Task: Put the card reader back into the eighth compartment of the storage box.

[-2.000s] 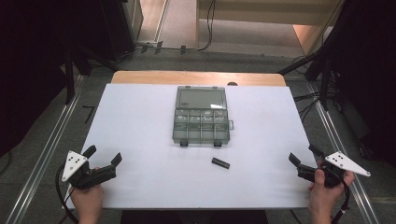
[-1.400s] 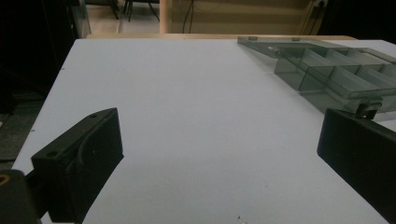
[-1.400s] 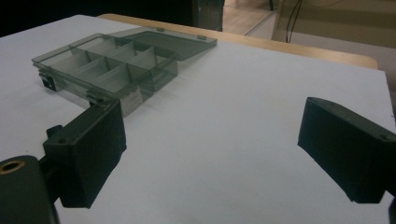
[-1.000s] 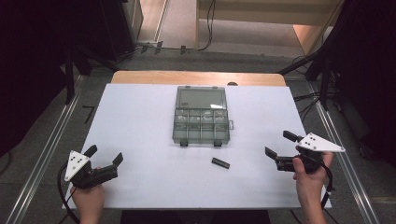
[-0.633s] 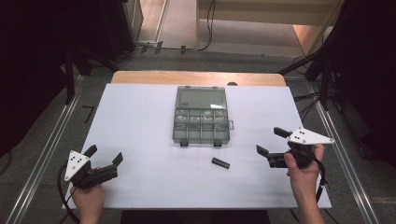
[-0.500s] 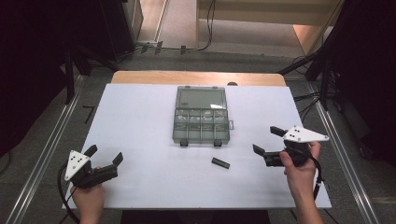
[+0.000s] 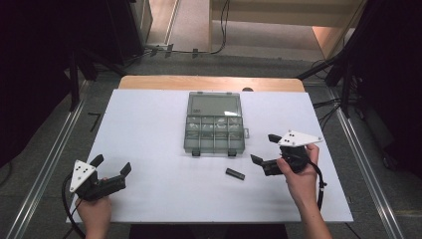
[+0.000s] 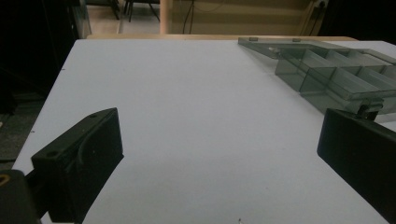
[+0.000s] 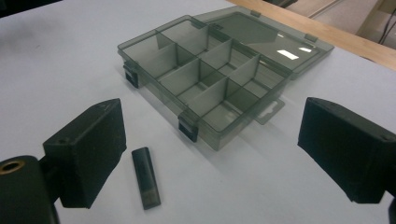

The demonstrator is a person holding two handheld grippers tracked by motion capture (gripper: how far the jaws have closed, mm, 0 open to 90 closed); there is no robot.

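Apparently nothing was done yet, judging by the layout: the small black stick (image 7: 235,174) lay loose on the white table (image 7: 149,124), just in front of the open box (image 7: 214,130), whose compartments looked empty. Right gripper (image 7: 263,151) hung beside the stick w/ jaws spread, holding nothing; left gripper (image 7: 110,167) sat well apart, also spread & empty. Right gripper view showed the box dividers & latches close up; high view didn't resolve them.

open box (image 7: 214,128) mid table (image 7: 149,119). small black bar (image 7: 235,174) lies near its front. right gripper (image 7: 264,152) open beside bar; left gripper (image 7: 110,165) open at table's near-left corner.
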